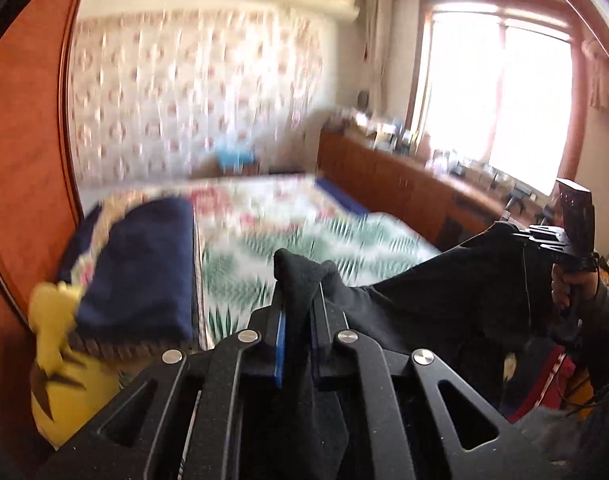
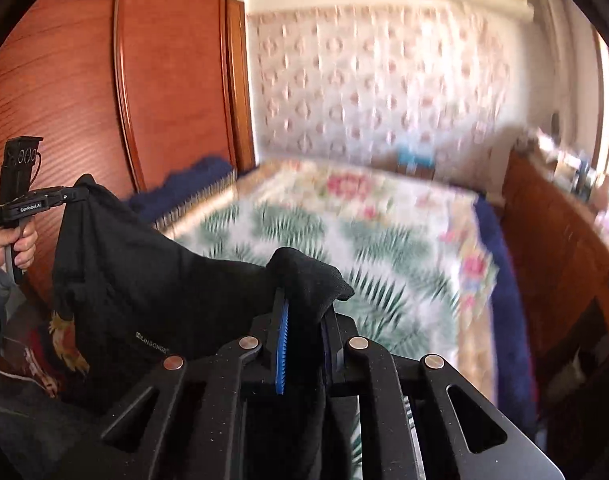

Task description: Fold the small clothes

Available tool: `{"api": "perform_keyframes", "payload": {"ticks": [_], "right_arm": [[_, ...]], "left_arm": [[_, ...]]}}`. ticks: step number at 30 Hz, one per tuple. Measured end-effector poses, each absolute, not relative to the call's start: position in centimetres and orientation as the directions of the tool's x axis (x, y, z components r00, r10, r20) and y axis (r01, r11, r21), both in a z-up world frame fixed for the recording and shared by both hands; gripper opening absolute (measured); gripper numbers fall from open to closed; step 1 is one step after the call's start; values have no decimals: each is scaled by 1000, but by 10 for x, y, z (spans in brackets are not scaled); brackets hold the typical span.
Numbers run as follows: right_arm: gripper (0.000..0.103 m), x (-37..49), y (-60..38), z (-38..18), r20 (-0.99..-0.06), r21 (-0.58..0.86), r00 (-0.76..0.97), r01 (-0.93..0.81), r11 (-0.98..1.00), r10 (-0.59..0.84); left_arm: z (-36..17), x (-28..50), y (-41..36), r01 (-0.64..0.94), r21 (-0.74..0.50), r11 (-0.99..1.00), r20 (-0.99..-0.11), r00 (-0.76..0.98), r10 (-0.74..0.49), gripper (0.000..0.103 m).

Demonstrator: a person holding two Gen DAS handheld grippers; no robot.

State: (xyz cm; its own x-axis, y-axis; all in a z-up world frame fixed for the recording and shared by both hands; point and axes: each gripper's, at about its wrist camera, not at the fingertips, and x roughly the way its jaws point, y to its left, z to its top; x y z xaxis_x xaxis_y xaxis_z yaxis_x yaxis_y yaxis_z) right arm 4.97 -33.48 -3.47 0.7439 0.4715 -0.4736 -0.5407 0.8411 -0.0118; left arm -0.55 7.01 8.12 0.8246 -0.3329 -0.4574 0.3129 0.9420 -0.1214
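Observation:
A black garment [image 1: 444, 292] hangs stretched in the air between my two grippers, above a bed. In the left wrist view my left gripper [image 1: 298, 280] is shut on one bunched corner of it, cloth poking out past the fingertips. The right gripper [image 1: 504, 228] shows at the far right, held by a hand [image 1: 564, 288], pinching the other corner. From the right wrist view, my right gripper [image 2: 304, 292] is shut on a fold of the black garment [image 2: 144, 280], which sags toward the left gripper [image 2: 74, 192] at the left edge. The garment's lower part is hidden below the frames.
A bed with a leaf-and-flower cover [image 1: 304, 232] [image 2: 344, 232] lies ahead. A folded navy blanket [image 1: 144, 272] and a yellow plush toy [image 1: 64, 360] sit at its left. A red-brown wardrobe [image 2: 104, 80] stands left, a low wooden cabinet [image 1: 404, 184] with clutter right, under a bright window [image 1: 504, 100].

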Motion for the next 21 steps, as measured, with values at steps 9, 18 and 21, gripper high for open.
{"api": "perform_keyframes", "payload": {"ticks": [9, 18, 21], "right_arm": [[13, -10, -375, 64, -273, -90, 846, -496, 864, 457], [12, -49, -387, 115, -150, -133, 879, -472, 872, 453], [12, -62, -388, 124, -125, -153, 884, -466, 872, 451]], "left_arm": [[154, -38, 86, 310, -103, 945, -275, 904, -327, 10], [207, -63, 89, 331, -76, 941, -128, 932, -338, 10], [212, -61, 91, 316, -59, 947, -117, 940, -321, 10]]}}
